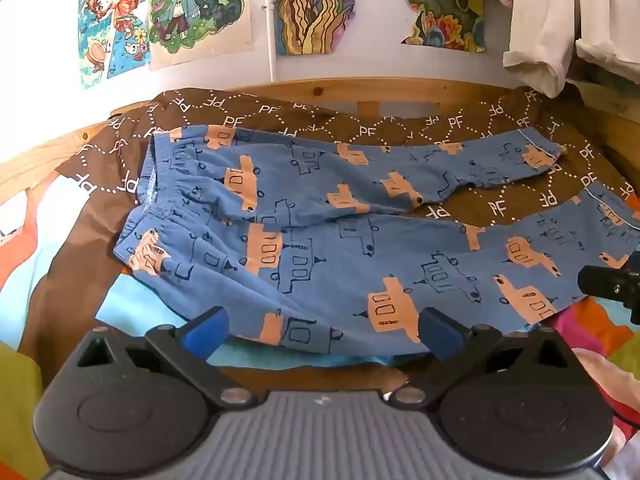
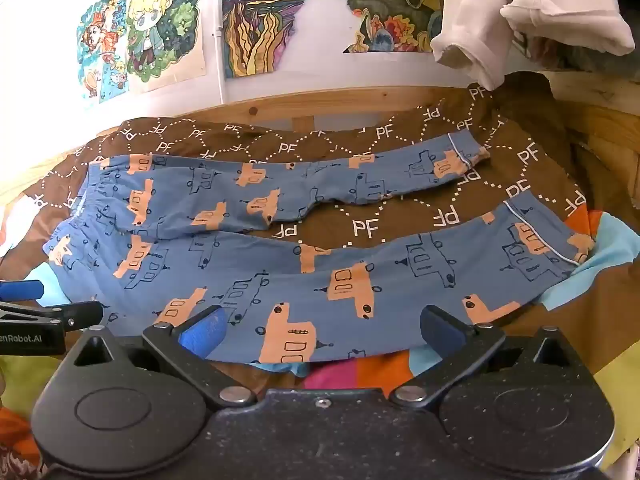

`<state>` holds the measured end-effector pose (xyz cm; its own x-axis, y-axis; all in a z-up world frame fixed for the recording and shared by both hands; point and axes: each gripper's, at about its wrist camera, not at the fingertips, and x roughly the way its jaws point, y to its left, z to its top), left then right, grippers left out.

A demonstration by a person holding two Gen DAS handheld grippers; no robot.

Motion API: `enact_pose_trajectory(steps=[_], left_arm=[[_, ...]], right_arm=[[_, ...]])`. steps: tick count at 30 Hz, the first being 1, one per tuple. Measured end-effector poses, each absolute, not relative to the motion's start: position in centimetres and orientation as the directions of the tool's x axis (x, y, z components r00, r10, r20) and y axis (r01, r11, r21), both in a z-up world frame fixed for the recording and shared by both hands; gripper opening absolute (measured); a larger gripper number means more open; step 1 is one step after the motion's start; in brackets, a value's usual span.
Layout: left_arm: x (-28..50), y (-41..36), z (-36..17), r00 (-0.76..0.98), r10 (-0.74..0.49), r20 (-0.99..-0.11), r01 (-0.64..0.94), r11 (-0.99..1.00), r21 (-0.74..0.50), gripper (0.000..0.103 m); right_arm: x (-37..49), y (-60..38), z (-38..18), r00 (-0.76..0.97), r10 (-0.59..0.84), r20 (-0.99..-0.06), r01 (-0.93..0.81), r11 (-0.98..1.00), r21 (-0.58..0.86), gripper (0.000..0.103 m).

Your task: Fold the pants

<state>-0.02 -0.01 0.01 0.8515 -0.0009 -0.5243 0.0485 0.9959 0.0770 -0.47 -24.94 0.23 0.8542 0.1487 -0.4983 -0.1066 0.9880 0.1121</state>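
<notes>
Blue pants (image 1: 320, 240) printed with orange vehicles lie flat on a brown blanket, waistband at the left and both legs running right, spread apart. In the right wrist view the pants (image 2: 280, 264) show the same layout, cuffs at the right. My left gripper (image 1: 322, 330) stands open just above the near edge of the closer leg, toward the waist end. My right gripper (image 2: 322, 330) is open too, over the near edge of the same leg further toward the cuff. Nothing is held between either pair of fingers. The left gripper's tip (image 2: 24, 304) shows at the left edge.
The brown blanket (image 1: 120, 168) with white "PF" letters covers a bed with a wooden frame (image 1: 360, 88). Colourful drawings (image 1: 192, 12) hang on the wall behind. Pale garments (image 1: 560, 20) hang at the upper right. Bright bedding (image 2: 360, 372) lies under the near edge.
</notes>
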Motion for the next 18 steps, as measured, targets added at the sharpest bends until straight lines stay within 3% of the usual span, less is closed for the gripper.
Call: enact_pose_trajectory(steps=[18], left_arm=[[0.01, -0.45, -0.03, 0.852, 0.009, -0.524, 0.045, 0.995, 0.090, 0.103]], right_arm=[[-0.21, -25.06, 0.12, 0.856, 0.145, -0.496, -0.107, 0.989, 0.105, 0.102]])
